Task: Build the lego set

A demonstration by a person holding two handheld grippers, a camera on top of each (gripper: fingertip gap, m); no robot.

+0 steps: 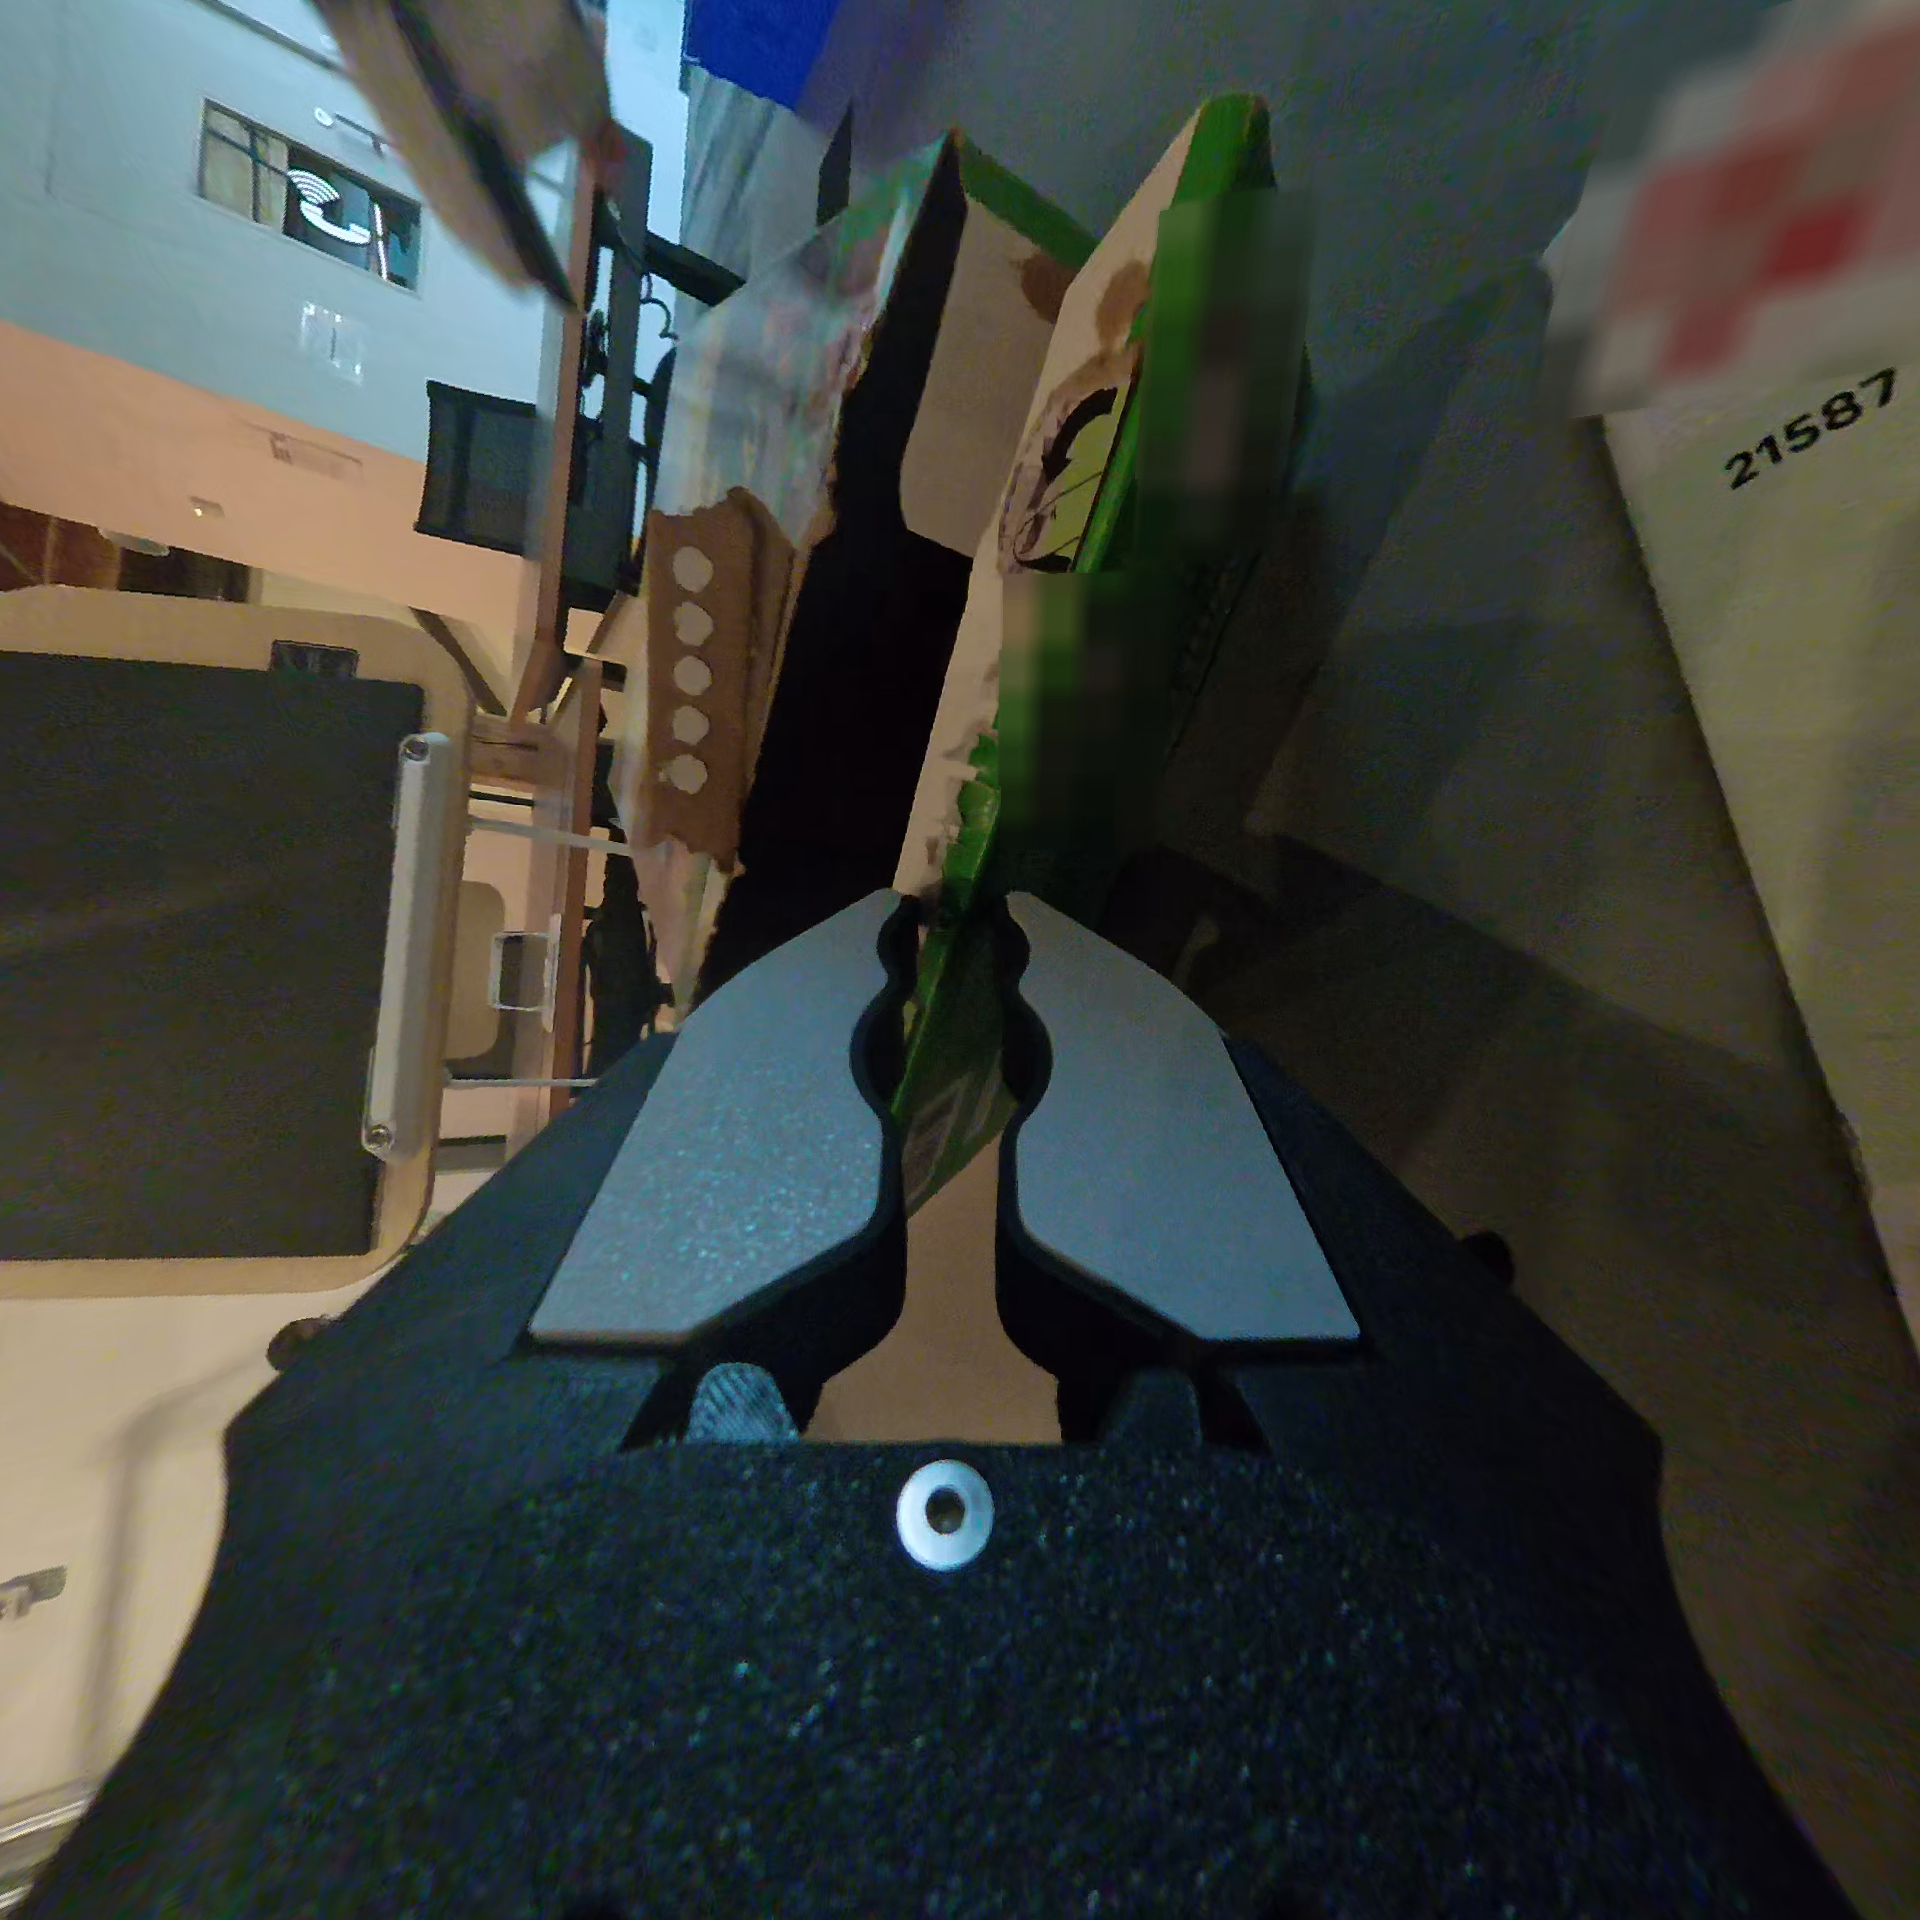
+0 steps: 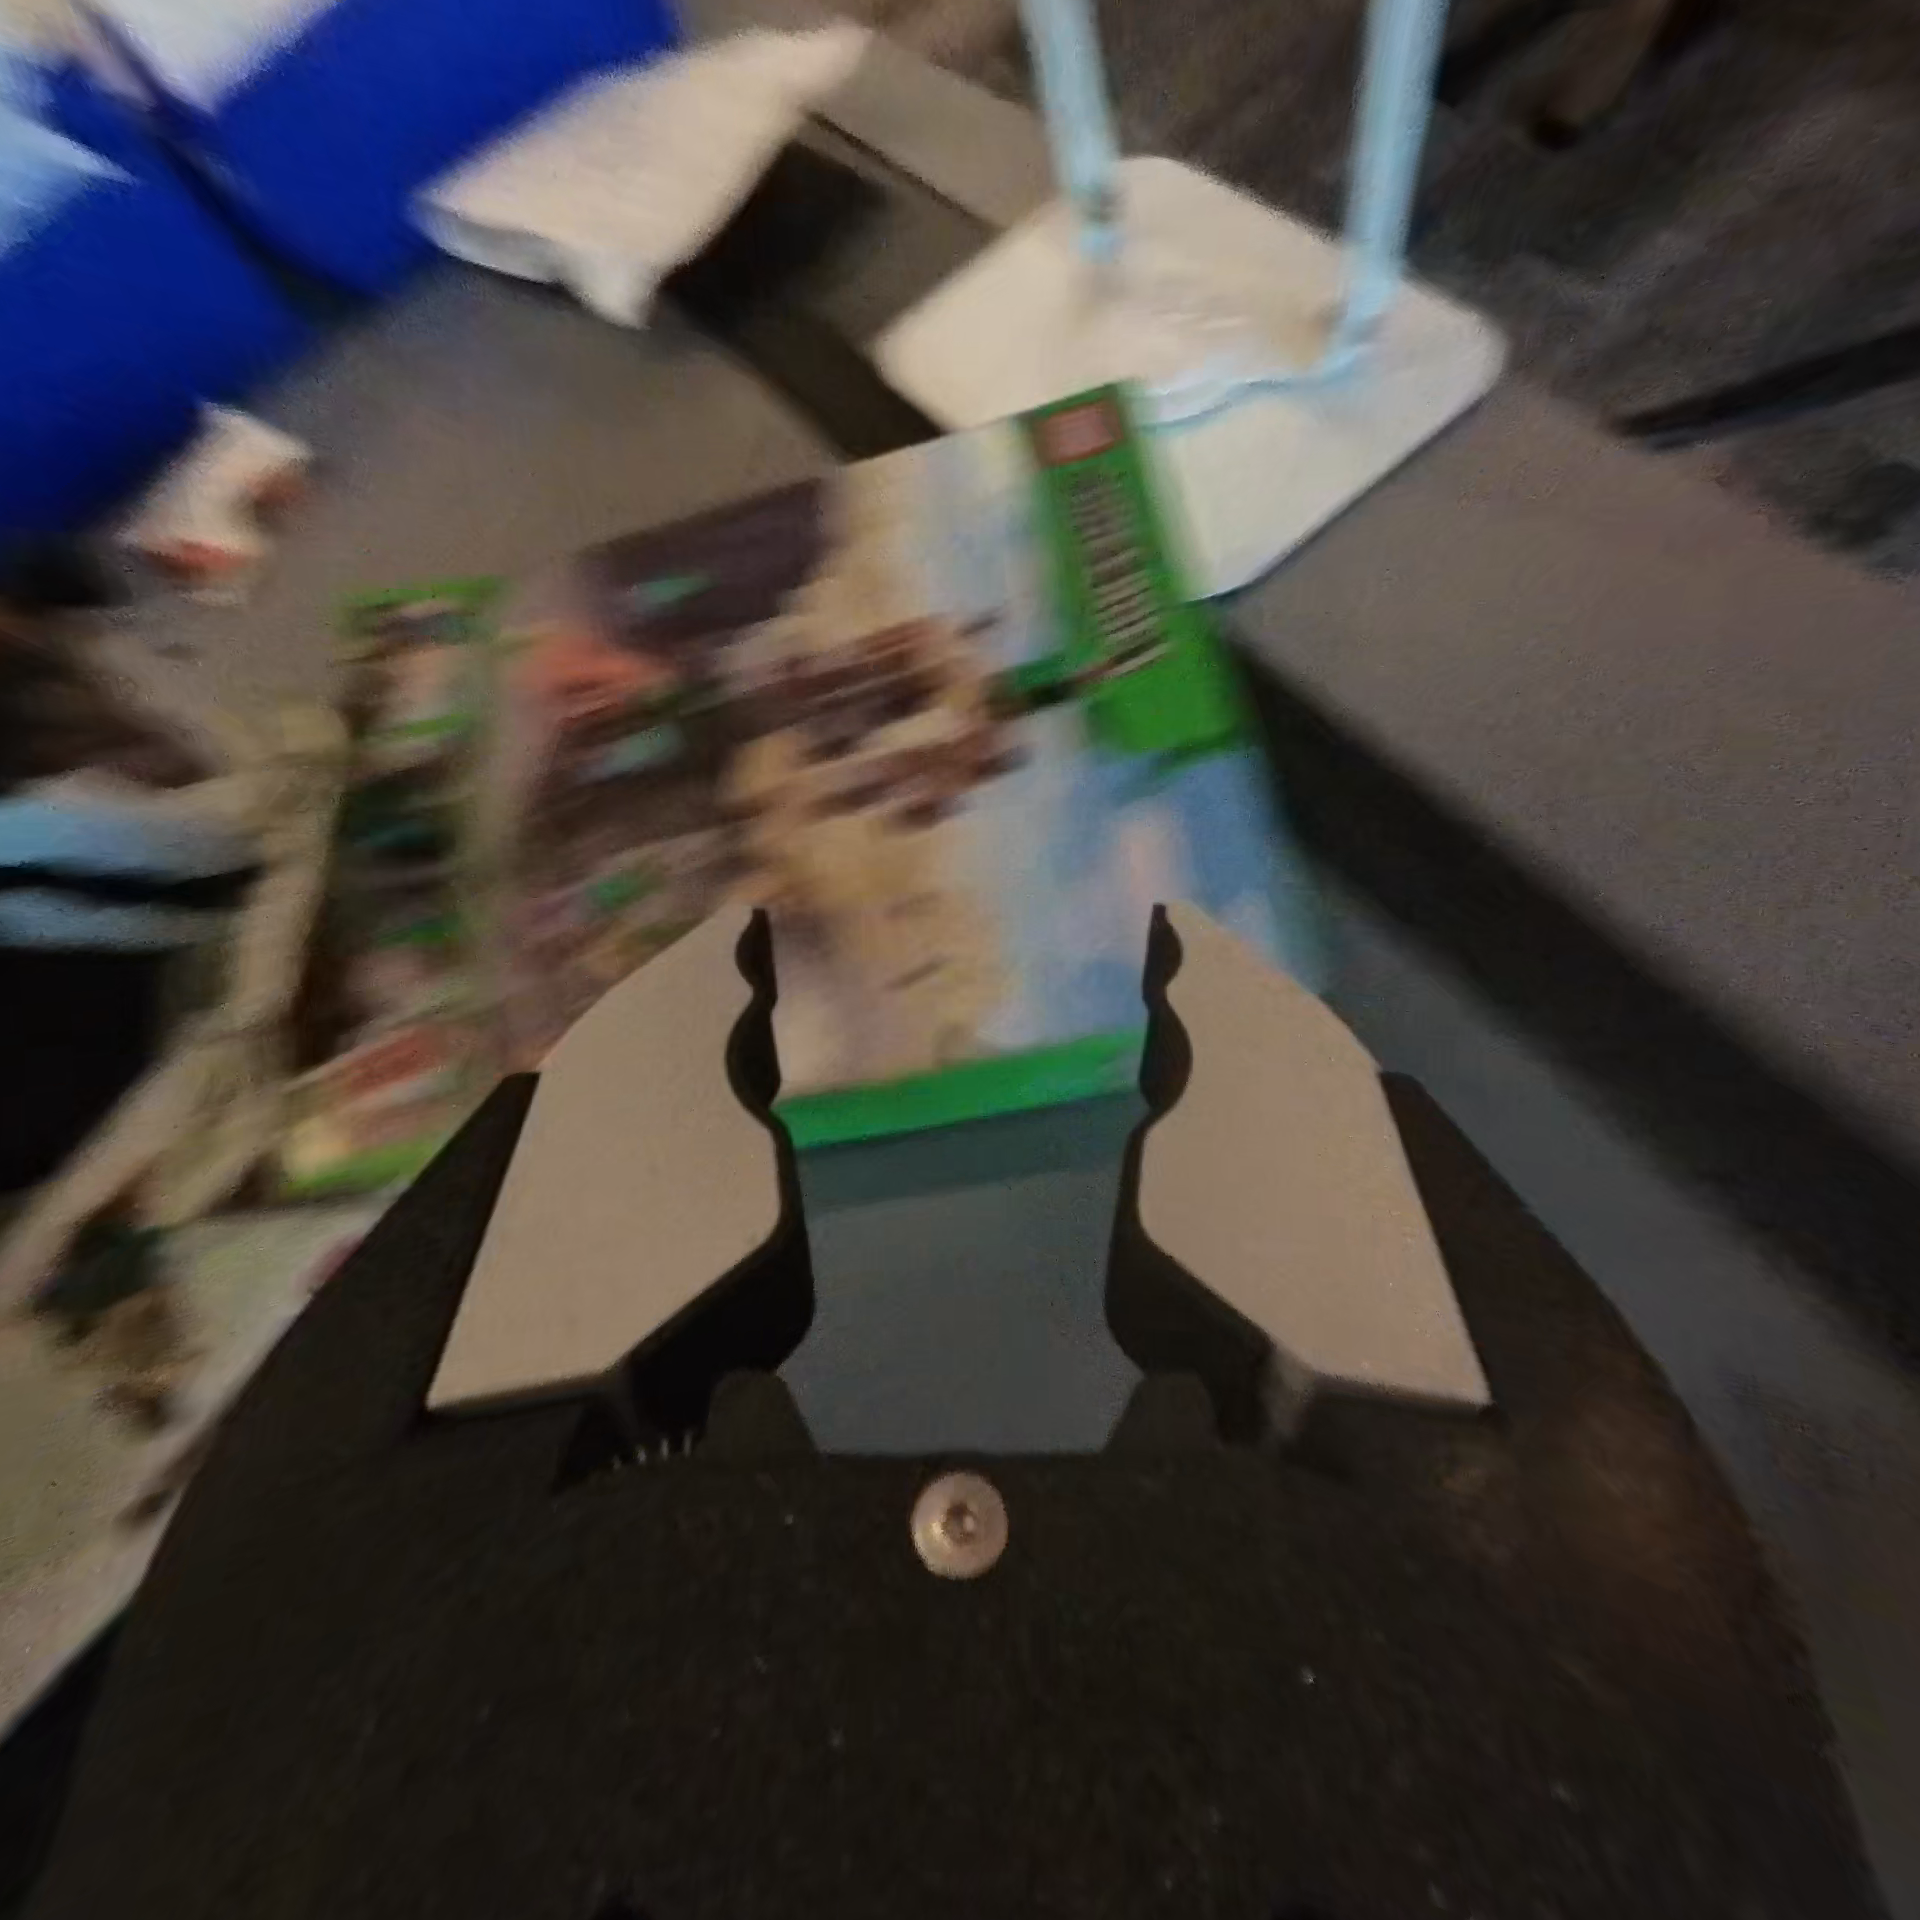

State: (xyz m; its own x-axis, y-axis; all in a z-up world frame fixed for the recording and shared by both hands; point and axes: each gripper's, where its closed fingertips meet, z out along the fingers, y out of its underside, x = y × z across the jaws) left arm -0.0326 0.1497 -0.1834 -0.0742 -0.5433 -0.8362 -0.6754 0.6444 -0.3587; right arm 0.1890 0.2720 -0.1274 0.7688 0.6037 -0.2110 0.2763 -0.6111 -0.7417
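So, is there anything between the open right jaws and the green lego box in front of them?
Nothing visible. The right gripper stands open, apart from the green printed cardboard lego box, with only bare dark grey table between. The left gripper is shut on the box's torn flap.

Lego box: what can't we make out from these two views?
- Left wrist view: the inside of the lego box is a dark gap; no contents can be seen. The left hand-held gripper covers the flap's lower edge.
- Right wrist view: motion blur smears the box artwork and the items at left. The right hand-held gripper hides the box's near edge.
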